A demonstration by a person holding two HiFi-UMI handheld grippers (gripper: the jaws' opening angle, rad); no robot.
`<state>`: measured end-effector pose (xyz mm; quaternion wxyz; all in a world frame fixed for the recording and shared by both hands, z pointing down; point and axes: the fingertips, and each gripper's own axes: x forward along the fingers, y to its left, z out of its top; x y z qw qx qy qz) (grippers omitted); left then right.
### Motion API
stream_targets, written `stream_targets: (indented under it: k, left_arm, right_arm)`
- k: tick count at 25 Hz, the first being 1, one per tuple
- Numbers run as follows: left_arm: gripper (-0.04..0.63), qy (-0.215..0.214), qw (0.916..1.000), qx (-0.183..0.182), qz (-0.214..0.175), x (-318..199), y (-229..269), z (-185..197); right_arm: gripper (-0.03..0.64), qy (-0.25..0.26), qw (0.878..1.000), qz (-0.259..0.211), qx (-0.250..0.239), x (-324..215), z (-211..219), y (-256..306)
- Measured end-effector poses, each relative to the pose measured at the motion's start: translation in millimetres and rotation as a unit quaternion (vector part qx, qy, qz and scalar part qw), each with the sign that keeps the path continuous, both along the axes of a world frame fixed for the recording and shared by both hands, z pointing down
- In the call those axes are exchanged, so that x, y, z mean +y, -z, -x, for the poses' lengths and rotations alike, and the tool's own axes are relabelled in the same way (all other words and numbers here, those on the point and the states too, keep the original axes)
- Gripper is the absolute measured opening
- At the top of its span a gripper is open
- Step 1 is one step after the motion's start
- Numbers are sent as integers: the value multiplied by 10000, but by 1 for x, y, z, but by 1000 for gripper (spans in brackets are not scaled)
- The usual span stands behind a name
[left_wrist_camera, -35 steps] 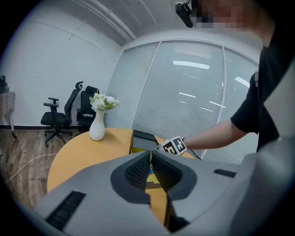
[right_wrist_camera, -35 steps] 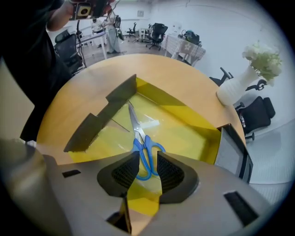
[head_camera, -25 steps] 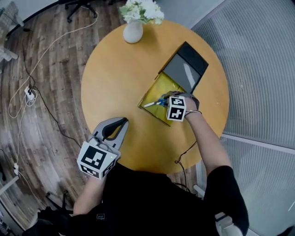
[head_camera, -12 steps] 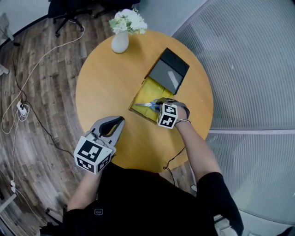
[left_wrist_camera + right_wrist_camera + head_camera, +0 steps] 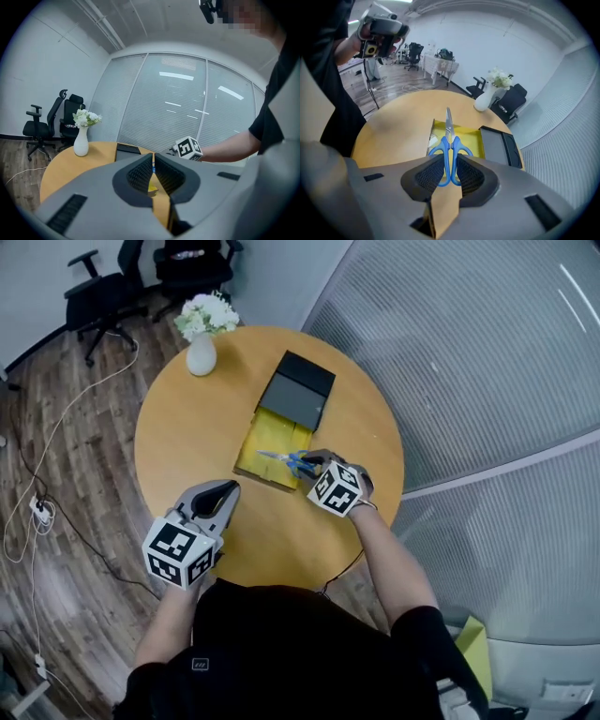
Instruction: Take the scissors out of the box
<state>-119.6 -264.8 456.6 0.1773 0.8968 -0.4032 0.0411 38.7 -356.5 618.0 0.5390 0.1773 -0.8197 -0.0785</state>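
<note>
The scissors [image 5: 449, 136] point forward over the open yellow box [image 5: 472, 138], blue handles clamped in the right gripper [image 5: 450, 168] jaws; best lift level, blades clear of the wall. The left gripper [image 5: 153, 169] hovers at the desk [image 5: 187, 446] edge, jaws together, empty.

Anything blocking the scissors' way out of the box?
Nothing visible. The right gripper is shut on the scissors, blades over the open box; its lid lies folded back on the far side.

Head view steeply down on table [image 5: 178, 446], gripper views low, near, across it, all sharing box [image 5: 267, 432]
</note>
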Motion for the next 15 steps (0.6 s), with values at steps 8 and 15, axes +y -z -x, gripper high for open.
stream_targets:
  k: [8,15]
  left_arm:
    - [25,537,9976,-211,-380,5,40,-16]
    - [25,702,9941,-457,-687,13,71,-43]
  right_arm:
    - [98,-463,9815,109,-1852,33,-8,57]
    - [98,-764,9248,316,-3714,69,-42,125]
